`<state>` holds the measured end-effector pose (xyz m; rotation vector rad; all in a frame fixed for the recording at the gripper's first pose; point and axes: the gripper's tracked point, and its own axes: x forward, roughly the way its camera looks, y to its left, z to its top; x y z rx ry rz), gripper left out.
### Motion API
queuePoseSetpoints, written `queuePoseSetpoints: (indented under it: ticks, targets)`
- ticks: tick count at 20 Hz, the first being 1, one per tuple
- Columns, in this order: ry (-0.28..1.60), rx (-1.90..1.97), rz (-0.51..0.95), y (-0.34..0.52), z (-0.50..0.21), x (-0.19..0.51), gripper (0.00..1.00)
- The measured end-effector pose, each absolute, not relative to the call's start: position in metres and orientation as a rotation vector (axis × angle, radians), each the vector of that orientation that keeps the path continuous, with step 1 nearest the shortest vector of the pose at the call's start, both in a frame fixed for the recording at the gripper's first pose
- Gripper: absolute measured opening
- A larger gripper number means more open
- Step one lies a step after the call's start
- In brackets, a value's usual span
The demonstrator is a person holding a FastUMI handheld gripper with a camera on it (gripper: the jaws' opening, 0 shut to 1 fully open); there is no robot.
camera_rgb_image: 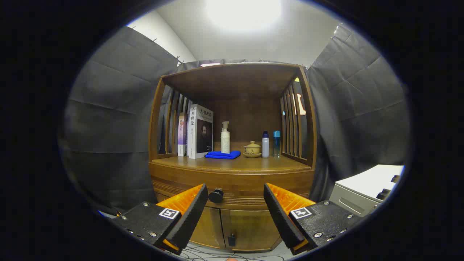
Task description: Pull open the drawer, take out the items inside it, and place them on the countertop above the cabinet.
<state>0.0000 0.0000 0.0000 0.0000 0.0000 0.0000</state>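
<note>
We hold the tool (235, 203) in front of the wooden cabinet (232, 221), its two fingers spread wide apart and gripping nothing. The drawer (250, 188) sits shut in the cabinet front, just under the bench (253, 164) edge and above the two lower doors.

Going left to right along the bench: two books (195, 132) stand upright at the back left corner, a folded blue cloth (222, 154) lies just beside them, a white pump bottle (225, 137) stands behind the cloth, then a small lidded ceramic cup (252, 149) on its saucer, then a white bottle (265, 144) and a blue bottle (277, 143) close together near the right side slats.

On the drawer front, the dark round knob (216, 195) shows just beside the left fingertip, left of the gap between the fingers.

We judge the knob to be the place to take hold: small, hard and smooth, so it could slip unless both fingers close squarely on it. The drawer looks like solid wood and will likely be stiff and somewhat heavy to pull, needing a straight draw outward. What lies inside is hidden from us.
</note>
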Motion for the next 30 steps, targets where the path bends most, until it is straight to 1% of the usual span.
queuePoseSetpoints:
  ticks: [17, 22, 30]
  targets:
    - [-0.011, 0.027, -0.03, -0.007, 0.002, 0.006, 0.96]
    - [-0.048, 0.065, -0.03, -0.003, 0.019, 0.021, 0.95]
    - [0.004, 0.083, -0.024, 0.016, -0.001, 0.065, 0.95]
